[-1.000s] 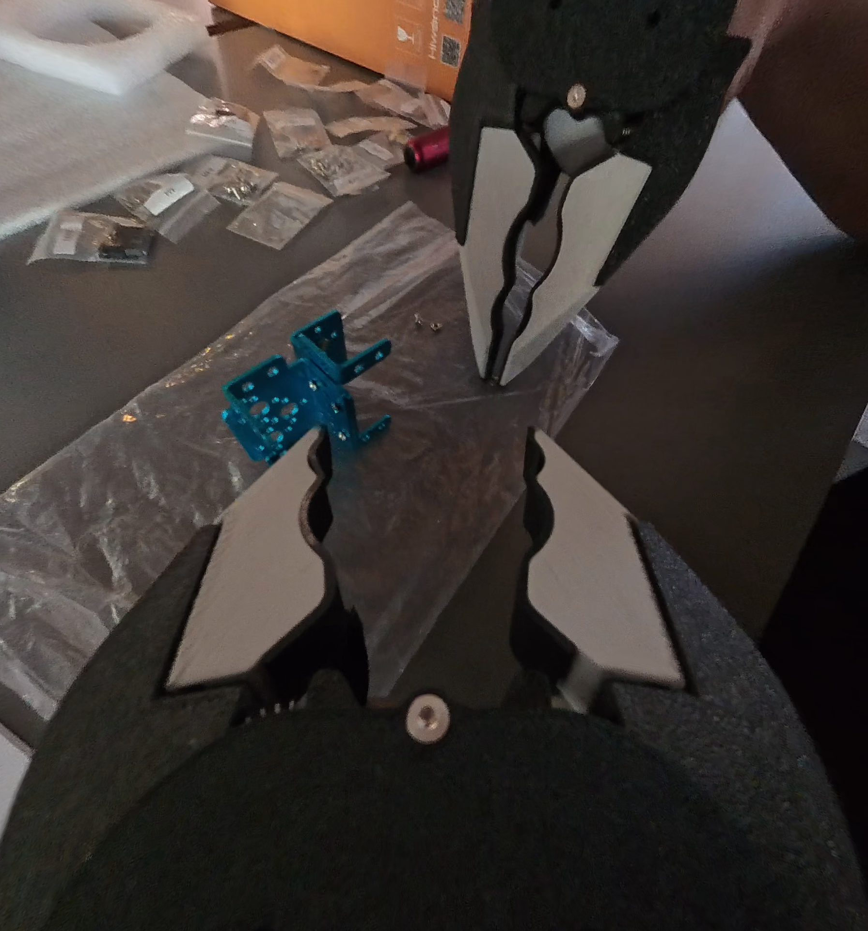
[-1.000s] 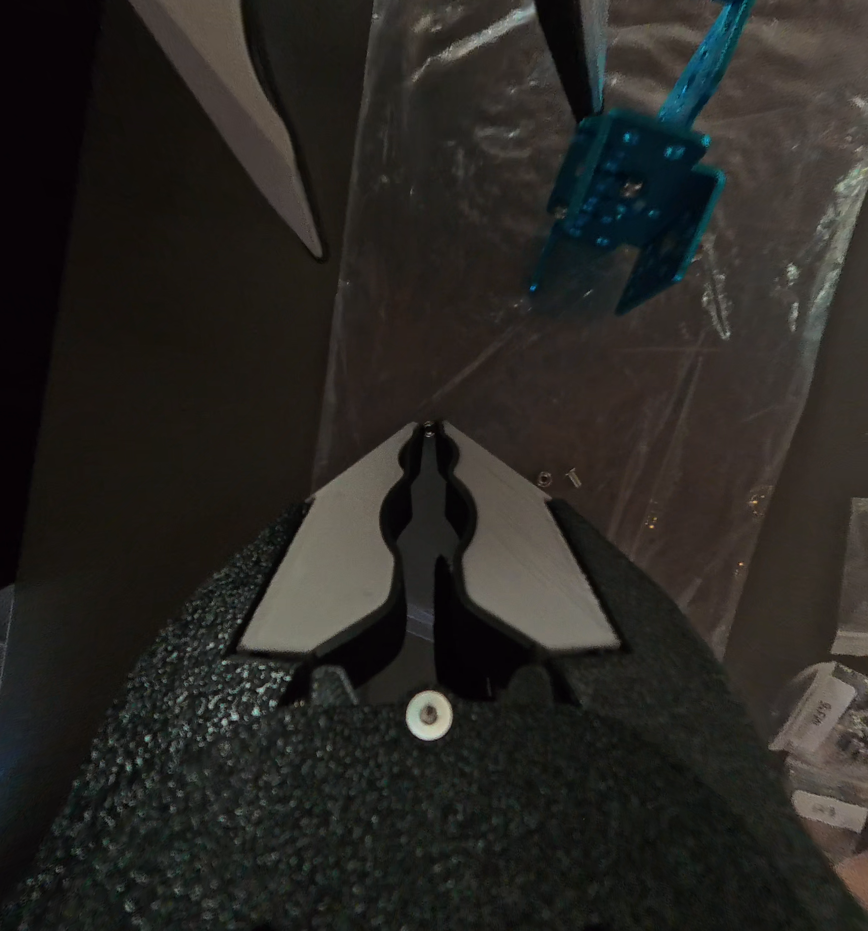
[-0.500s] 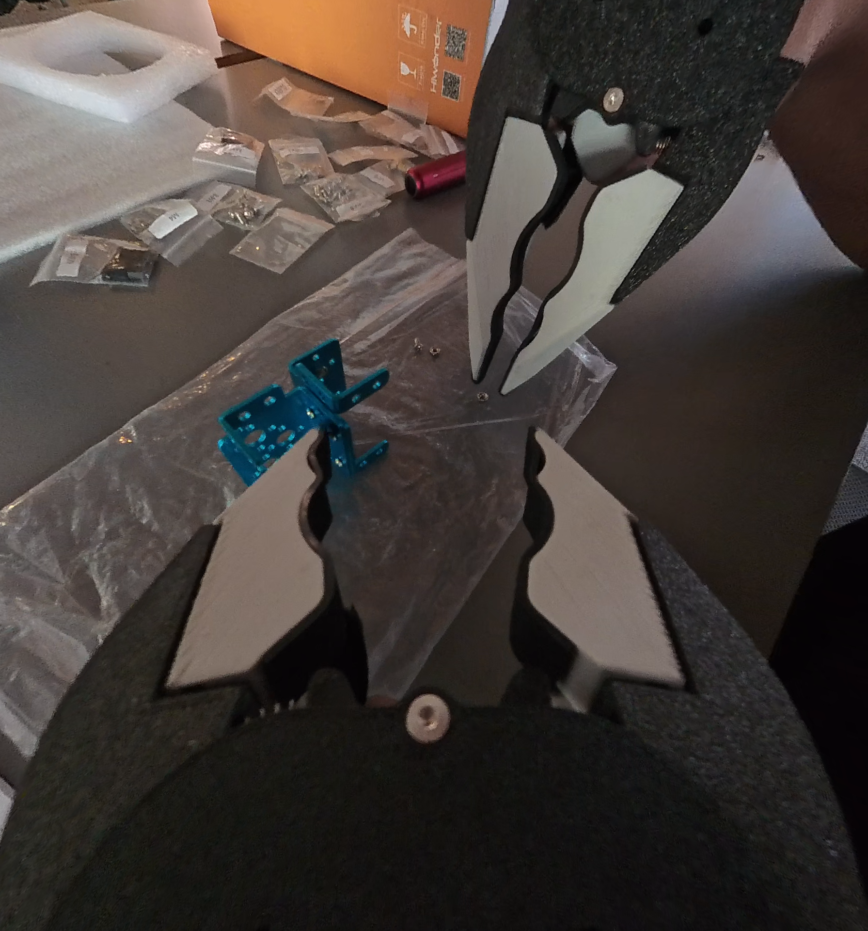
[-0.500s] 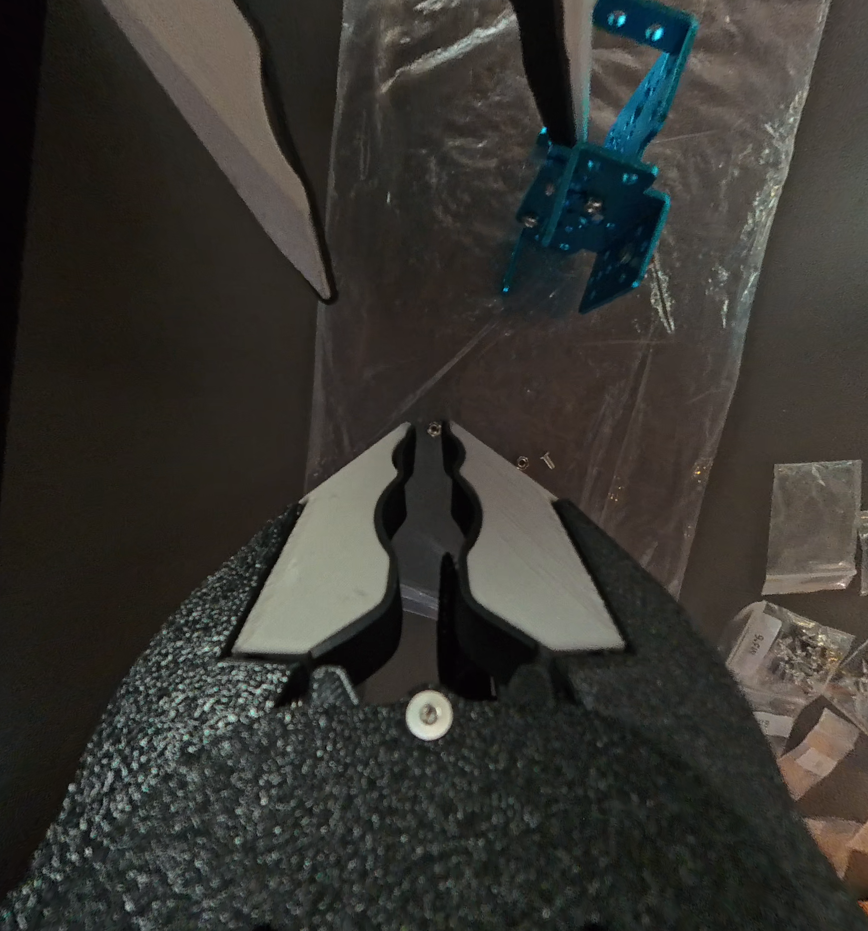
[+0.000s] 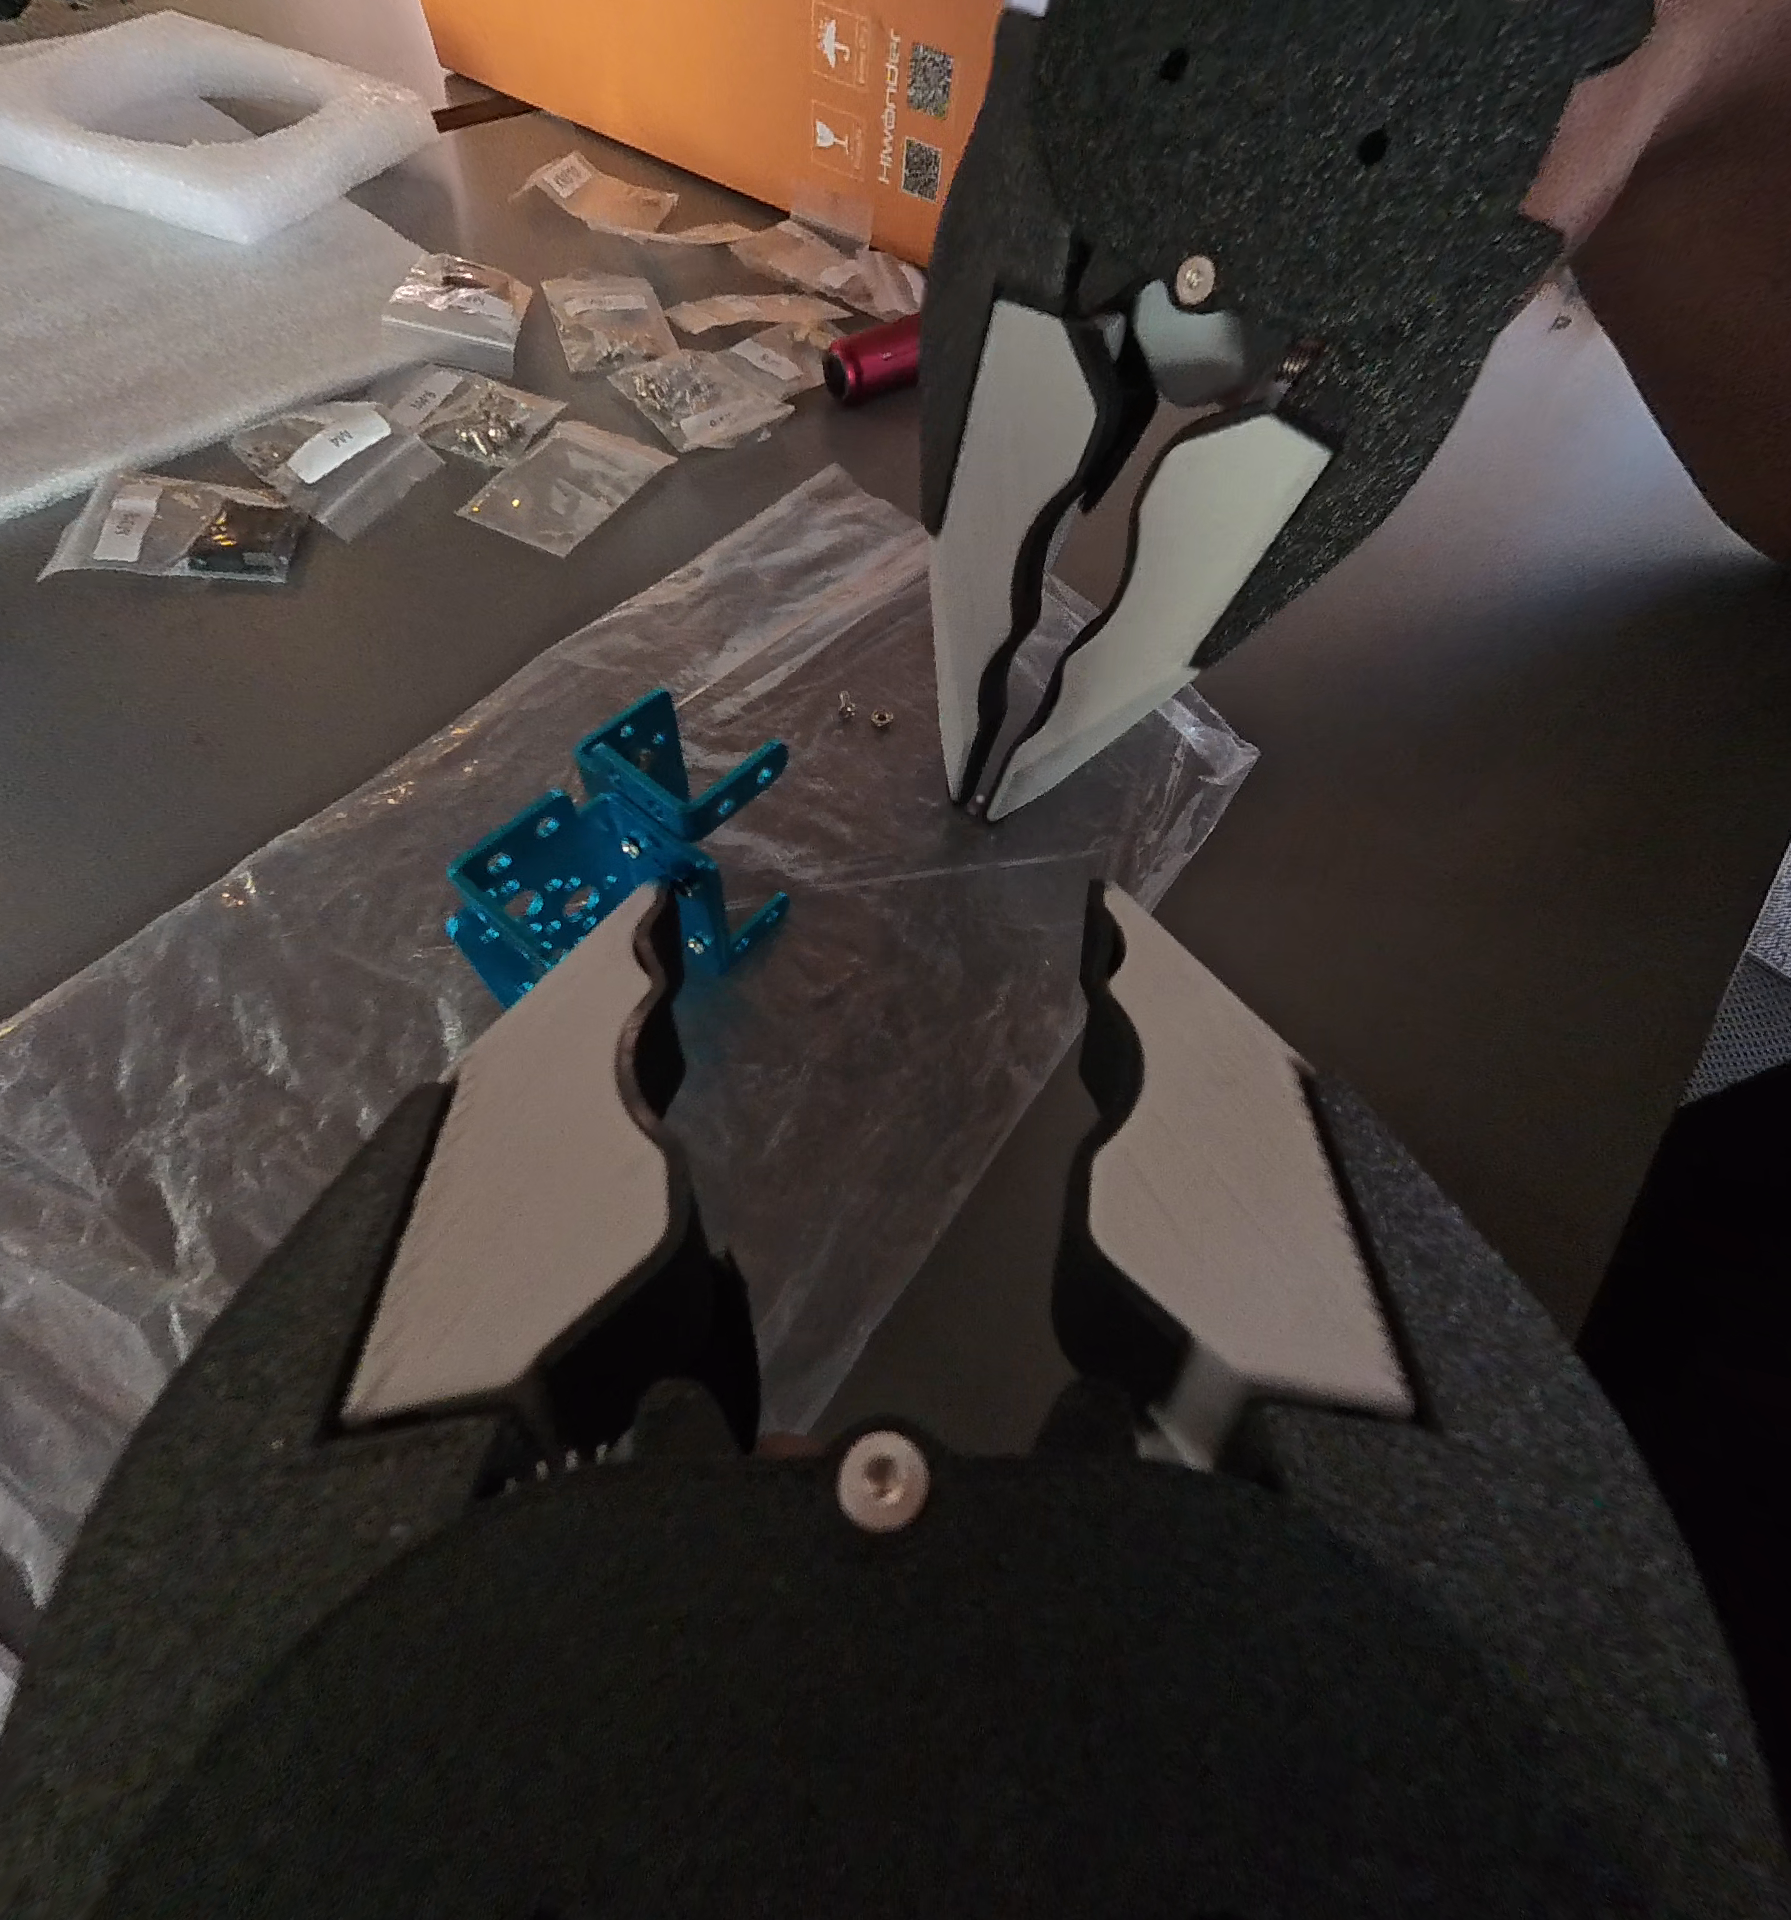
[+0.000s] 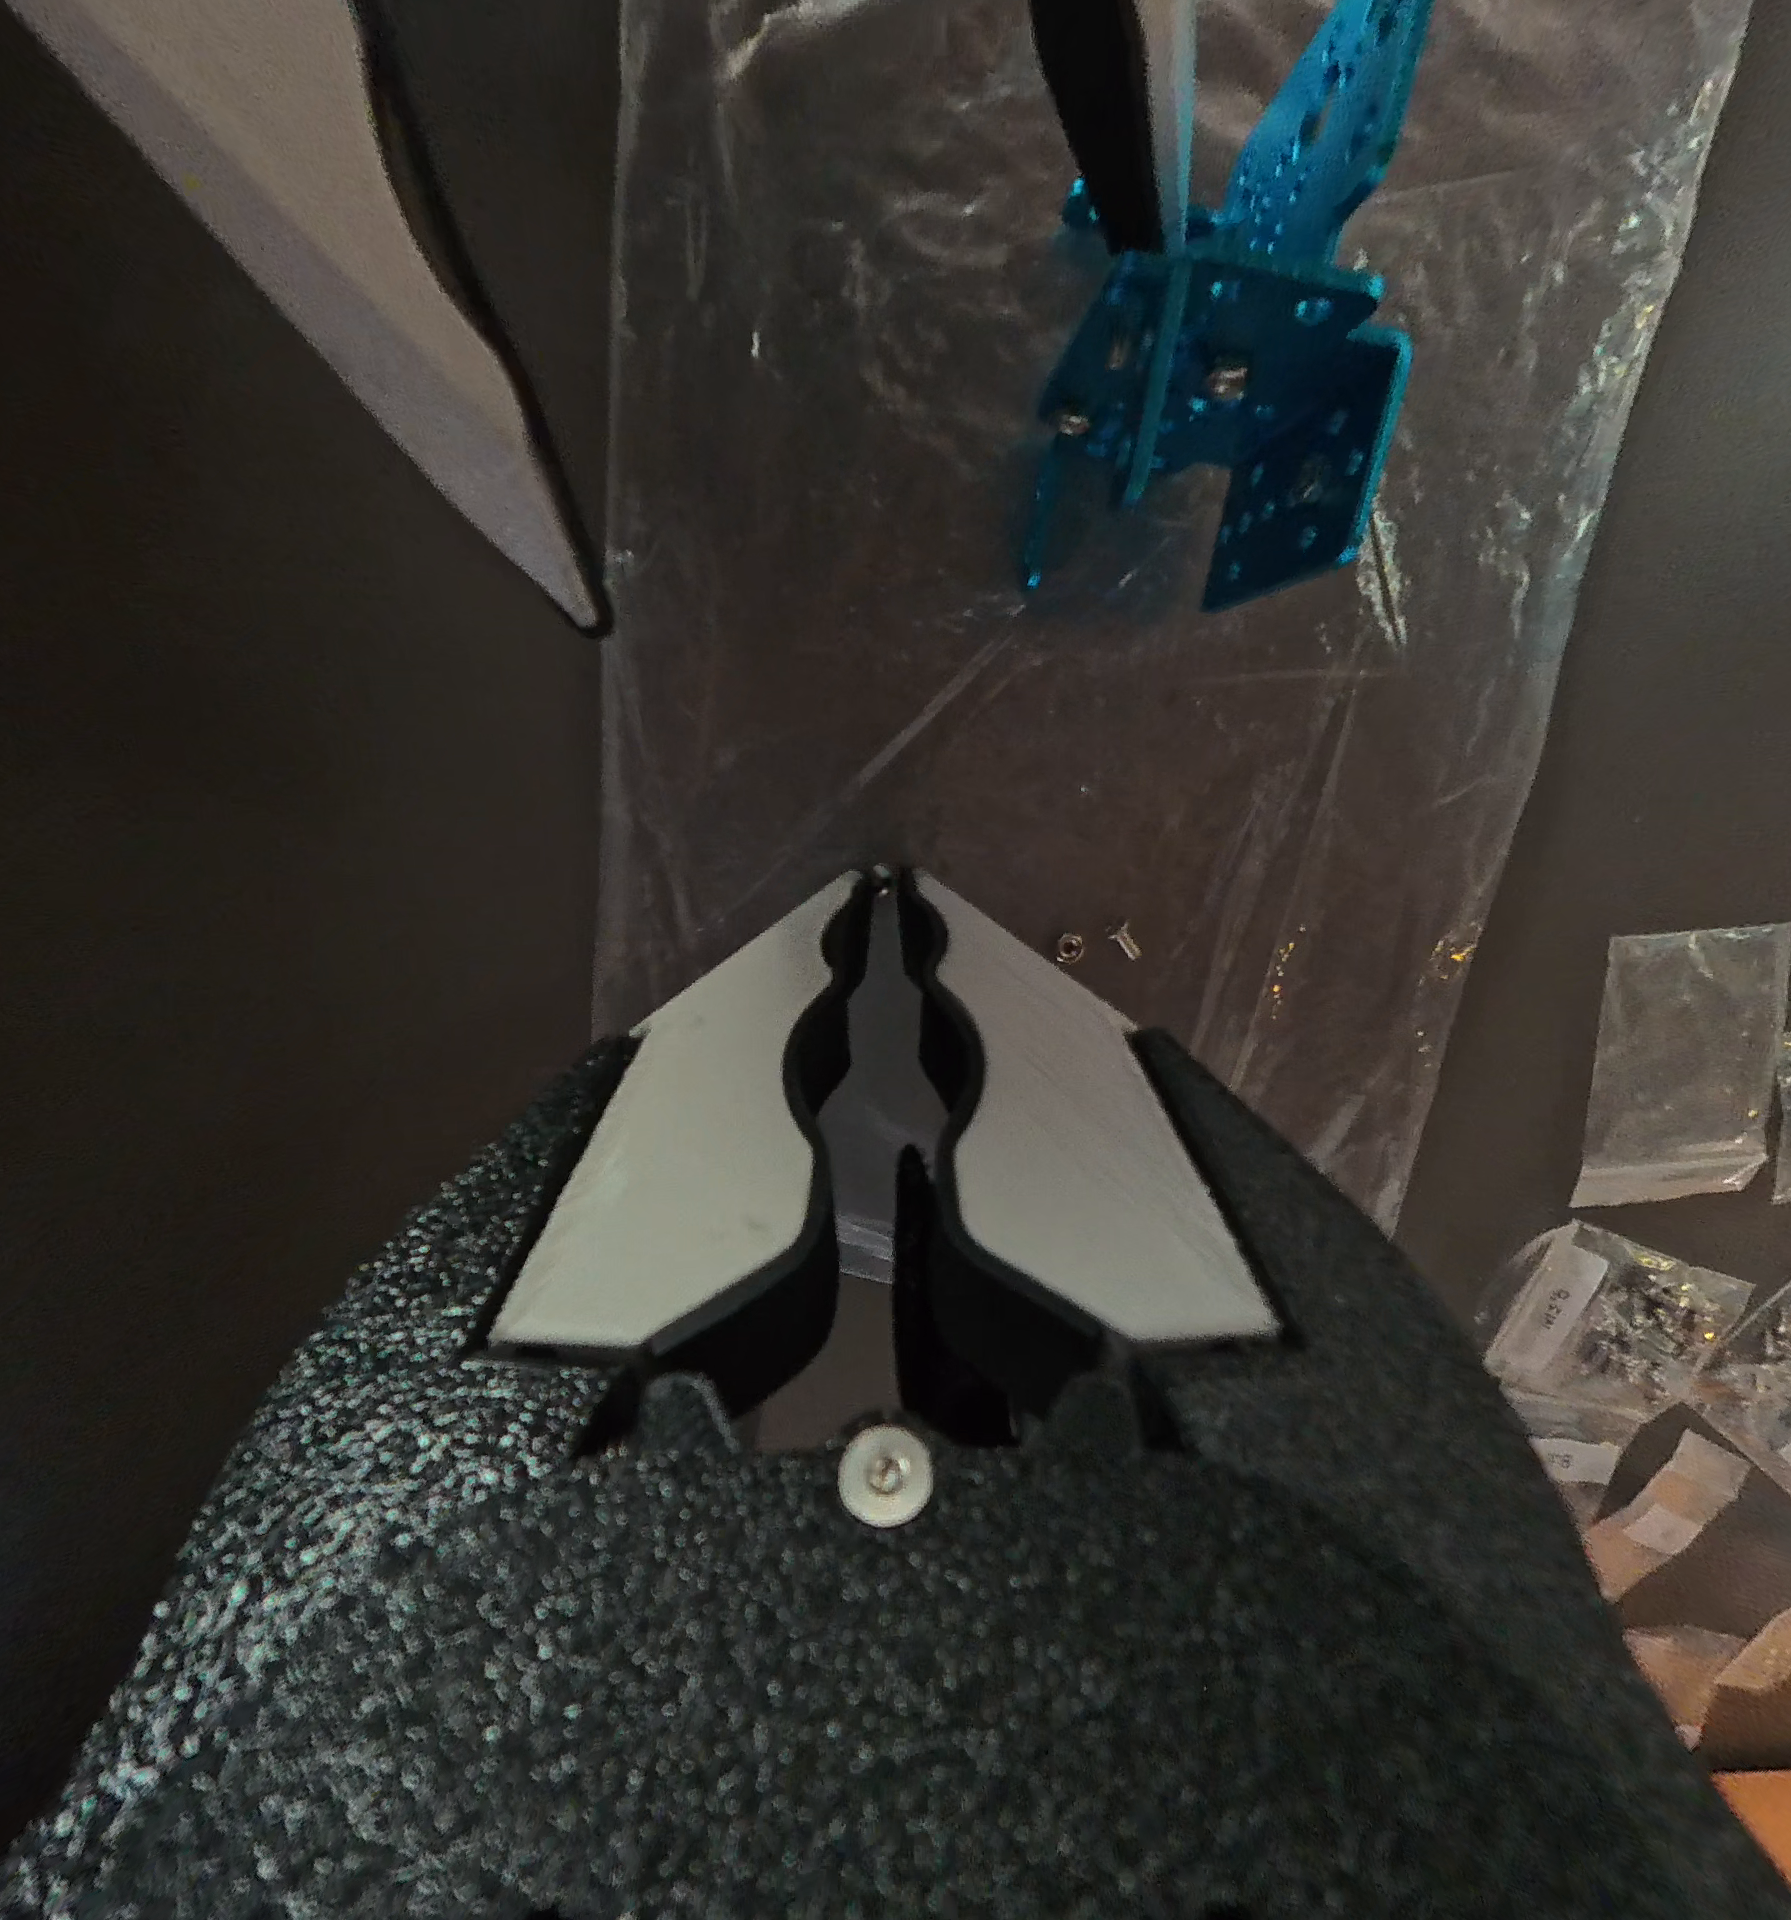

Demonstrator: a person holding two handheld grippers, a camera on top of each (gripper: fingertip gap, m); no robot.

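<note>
A blue metal bracket assembly (image 5: 600, 862) stands on a clear plastic sheet (image 5: 247, 1039) on the dark table. My left gripper (image 5: 880, 904) is open and empty. Its left fingertip (image 5: 652, 925) is right at the bracket's near side. My right gripper (image 5: 977, 802) points down at the sheet, to the right of the bracket, its jaws shut on a tiny silver screw. The right wrist view shows that screw at the right gripper's tips (image 6: 883, 876), the bracket (image 6: 1234, 416) ahead, and the open left gripper (image 6: 860, 426) beside it. Two more small fasteners (image 5: 863, 712) lie on the sheet.
Several small bags of hardware (image 5: 517, 416) lie on the far table, with a red cylinder (image 5: 870, 358), an orange box (image 5: 714, 83) and white foam (image 5: 174, 114). More bags (image 6: 1701, 1299) show in the right wrist view. A person's arm (image 5: 1722, 312) holds the right gripper. The grippers' ends are close to 7 cm from one another. My left tips are about 25 cm from the red cylinder (image 5: 870, 358), my right tips only 20 cm.
The left gripper's view has tilted up a little, so more of the far table shows. The right gripper stays shut at the sheet with only small shifts. The bracket has not moved.
</note>
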